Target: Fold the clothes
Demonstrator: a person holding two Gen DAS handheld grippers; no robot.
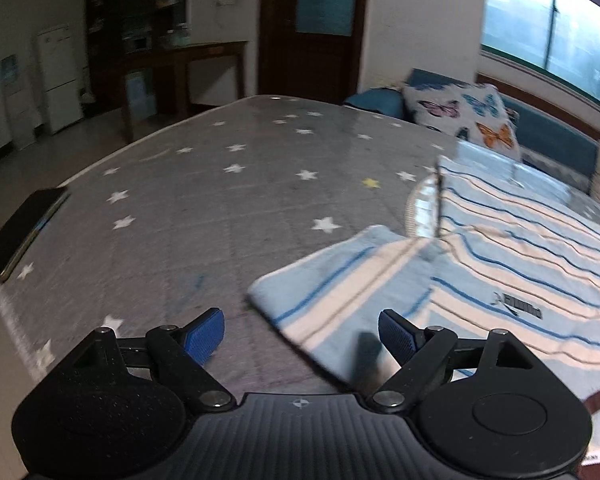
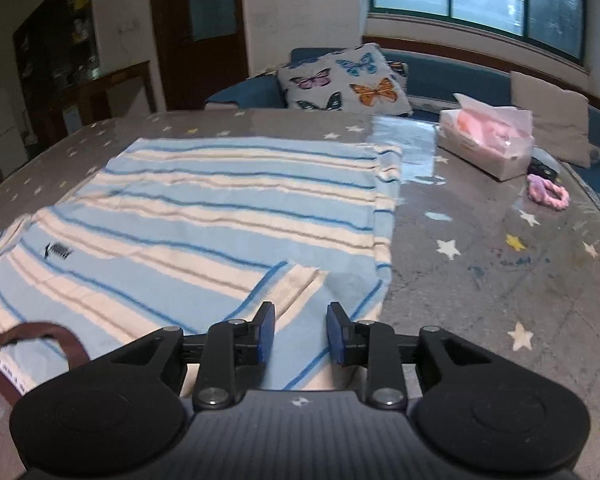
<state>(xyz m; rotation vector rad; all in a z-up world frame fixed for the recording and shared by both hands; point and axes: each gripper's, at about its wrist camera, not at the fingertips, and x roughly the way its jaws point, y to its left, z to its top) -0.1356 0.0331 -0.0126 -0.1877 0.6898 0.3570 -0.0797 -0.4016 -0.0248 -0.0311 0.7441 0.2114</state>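
We see a striped shirt [image 2: 204, 216] lying flat on a grey table [image 2: 480, 280] printed with stars; in the right wrist view it fills the left and middle of the frame, with its brown collar [image 2: 40, 332] at the lower left and one sleeve [image 2: 300, 292] folded in over the body near the bottom centre. In the left wrist view the same shirt [image 1: 500, 272] spreads across the right half of the frame, and its other sleeve [image 1: 320, 292] reaches toward the centre.

Our left gripper [image 1: 300, 328] stands wide, with bare table and the edge of that sleeve between its blue pads and nothing gripped. Our right gripper [image 2: 300, 332] is narrowly parted above the folded sleeve, and the pads do not press on the cloth.

A dark phone [image 1: 20, 236] lies at the left edge of the left wrist view. In the right wrist view, a tissue box [image 2: 488, 144] and a pink hair tie [image 2: 548, 194] sit on the table at the upper right, and a butterfly cushion [image 2: 344, 80] rests on the blue sofa beyond.
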